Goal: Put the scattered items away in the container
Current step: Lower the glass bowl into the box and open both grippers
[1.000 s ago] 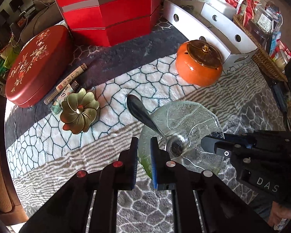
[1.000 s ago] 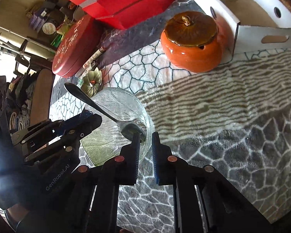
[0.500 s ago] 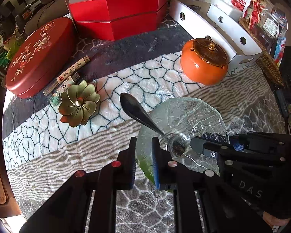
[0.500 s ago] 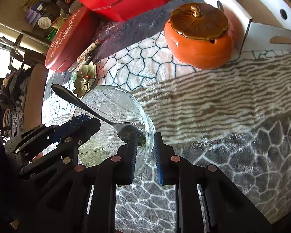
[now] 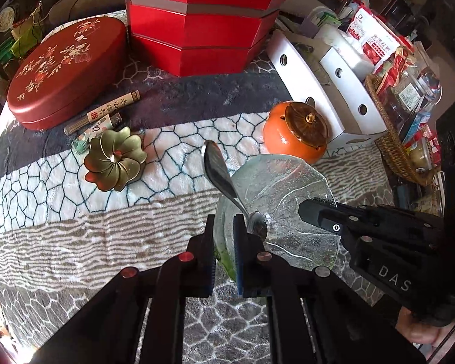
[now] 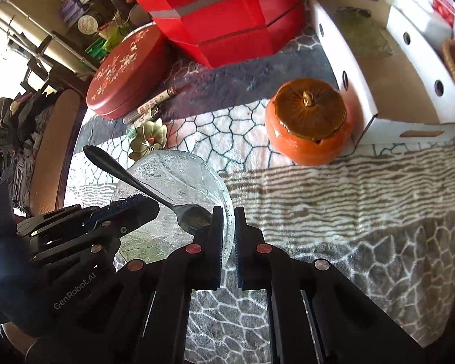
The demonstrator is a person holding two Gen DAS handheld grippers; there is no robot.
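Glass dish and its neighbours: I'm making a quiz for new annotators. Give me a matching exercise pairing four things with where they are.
Things:
1. spoon
2. glass dish
3. orange lidded pot
4. brass flower dish

Places:
A. next to the white cardboard box
B. rim gripped by both the left gripper and right gripper
C. bowl end lying in the glass dish
D. near the tubes by the oval red tin

Pairs: 1-C, 2-B, 3-A, 4-D
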